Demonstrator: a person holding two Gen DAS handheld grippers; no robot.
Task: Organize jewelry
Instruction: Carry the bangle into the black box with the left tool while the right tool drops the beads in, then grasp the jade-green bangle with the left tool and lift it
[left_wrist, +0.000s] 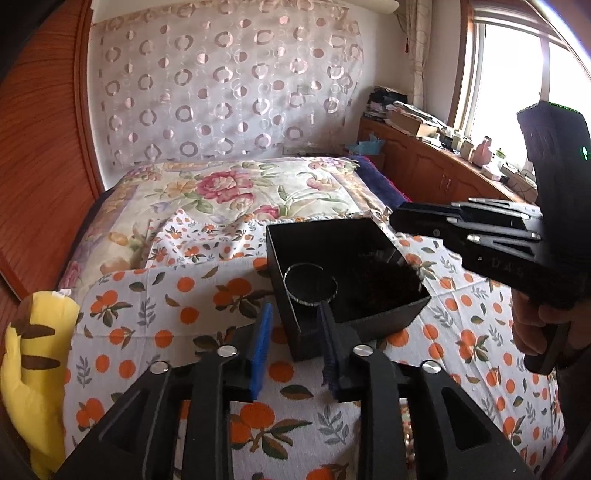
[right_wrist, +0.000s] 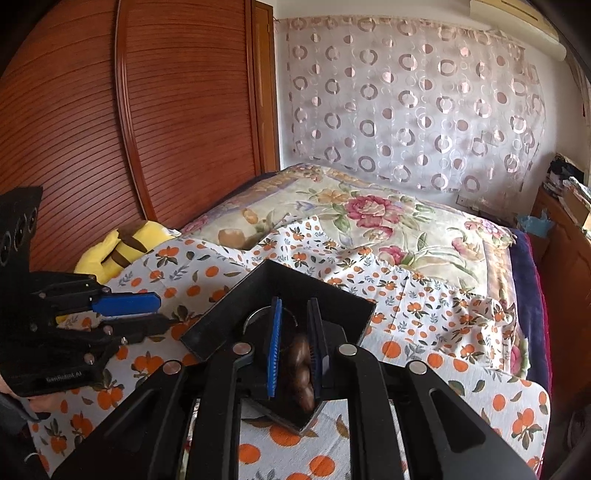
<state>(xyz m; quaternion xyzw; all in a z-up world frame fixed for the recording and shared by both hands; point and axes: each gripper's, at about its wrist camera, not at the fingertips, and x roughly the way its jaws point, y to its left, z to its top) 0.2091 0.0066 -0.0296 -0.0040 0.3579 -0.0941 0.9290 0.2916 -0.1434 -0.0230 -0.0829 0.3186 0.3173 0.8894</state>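
Note:
A black open box (left_wrist: 384, 321) lies on the orange-print cloth (left_wrist: 166, 295). A dark bangle with a silvery rim (left_wrist: 310, 286) lies inside it, next to a dark beaded piece (left_wrist: 384, 280). My left gripper (left_wrist: 295, 317) is open at the box's near left corner, its right finger over the box edge by the bangle. My right gripper (right_wrist: 295, 321) hovers over the box (right_wrist: 221, 325), its blue pads (right_wrist: 275, 347) a little apart around a brown bead bracelet (right_wrist: 301, 373); whether the pads touch it is unclear. The bangle (right_wrist: 255, 317) peeks out behind the left pad.
A yellow plush toy (left_wrist: 33, 373) lies at the bed's left edge by the wooden wardrobe (right_wrist: 92, 129). A floral quilt (left_wrist: 240, 188) covers the far bed. A cluttered wooden cabinet (left_wrist: 436, 155) runs under the window on the right.

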